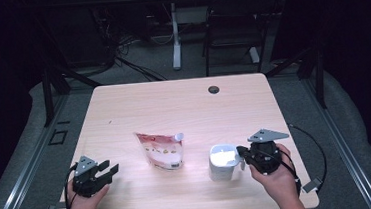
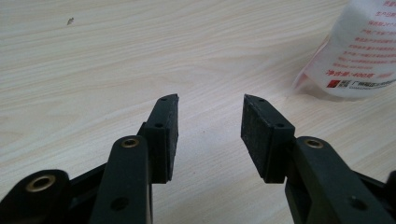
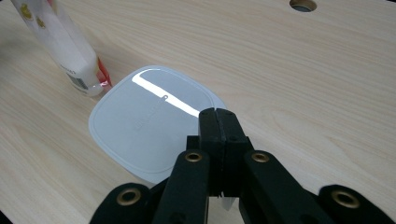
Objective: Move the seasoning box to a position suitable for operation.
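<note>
We find a pale wood-grain table (image 1: 183,104) standing on grey carpet, with dark drapes at both sides of the room.

At the left, a metal floor rail (image 1: 23,177) runs alongside the table. The left gripper (image 1: 109,169) rests low near the front left corner, held in the person's left hand (image 1: 83,205). In the left gripper view its jaws stand well apart with nothing between them, only bare tabletop beneath.

Near the centre, a red and white spouted pouch (image 1: 161,150) lies flat on the surface, its cap toward the right. Behind the table we note a white desk leg (image 1: 175,35) and loose cables (image 1: 130,63) on the floor.

To the right of centre, a white lidded container (image 1: 223,161) stands upright, just right of the pouch and apart from it. A round cable port (image 1: 214,89) sits in the tabletop toward the far edge. A dark chair (image 1: 232,25) stands behind.

At the right, the right gripper (image 1: 239,155) is at the container's right edge. In the right gripper view its jaws are pressed together above the lid's rim; whether they pinch anything of the container we cannot tell.
</note>
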`<action>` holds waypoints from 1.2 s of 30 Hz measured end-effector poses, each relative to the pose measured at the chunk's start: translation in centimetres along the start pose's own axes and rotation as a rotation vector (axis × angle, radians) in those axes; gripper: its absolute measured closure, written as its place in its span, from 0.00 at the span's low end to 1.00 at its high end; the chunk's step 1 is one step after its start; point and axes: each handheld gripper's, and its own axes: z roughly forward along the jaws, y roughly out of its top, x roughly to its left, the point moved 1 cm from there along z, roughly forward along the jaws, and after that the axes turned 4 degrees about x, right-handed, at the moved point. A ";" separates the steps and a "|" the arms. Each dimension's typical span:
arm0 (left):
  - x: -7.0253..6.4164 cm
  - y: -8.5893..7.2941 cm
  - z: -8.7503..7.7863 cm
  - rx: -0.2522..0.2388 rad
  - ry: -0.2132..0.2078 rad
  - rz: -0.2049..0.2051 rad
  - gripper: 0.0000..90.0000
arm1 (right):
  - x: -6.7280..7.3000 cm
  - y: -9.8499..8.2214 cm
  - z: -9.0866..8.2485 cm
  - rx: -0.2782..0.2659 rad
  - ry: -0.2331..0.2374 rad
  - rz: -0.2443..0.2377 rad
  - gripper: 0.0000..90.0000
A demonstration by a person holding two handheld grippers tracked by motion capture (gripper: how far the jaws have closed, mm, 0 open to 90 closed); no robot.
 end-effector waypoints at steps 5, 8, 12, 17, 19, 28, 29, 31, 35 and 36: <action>0.0 0.0 0.0 0.001 0.000 0.001 0.63 | 0.3 -0.1 0.4 0.013 -0.005 -0.017 1.00; 0.0 0.0 0.0 0.007 0.001 0.002 0.63 | 0.2 -0.2 0.5 0.009 -0.006 -0.012 1.00; 0.0 0.0 0.0 0.005 0.001 0.000 0.63 | 0.1 -0.3 0.6 0.001 0.001 -0.002 1.00; 0.0 0.0 0.0 0.001 0.001 0.000 0.63 | -0.1 -0.4 0.5 -0.007 0.018 0.012 1.00; 0.1 0.0 0.0 0.007 0.001 0.006 0.63 | -0.2 -0.5 0.5 -0.005 0.019 0.015 1.00; 0.0 0.0 0.1 0.003 0.001 0.002 0.63 | -0.5 -0.7 0.5 -0.017 0.044 0.040 1.00; 0.0 0.0 0.0 0.003 0.000 0.003 0.63 | -0.5 -0.7 0.5 -0.020 0.044 0.042 1.00; 0.0 0.0 0.0 -0.001 0.002 0.001 0.63 | -0.6 -0.8 0.5 -0.024 0.049 0.049 1.00; 0.1 0.0 0.0 -0.004 0.006 -0.001 0.63 | -0.7 -0.9 0.5 -0.026 0.052 0.052 1.00; 0.1 -0.1 0.0 -0.005 0.007 -0.003 0.63 | -0.7 -0.9 0.5 -0.029 0.052 0.053 1.00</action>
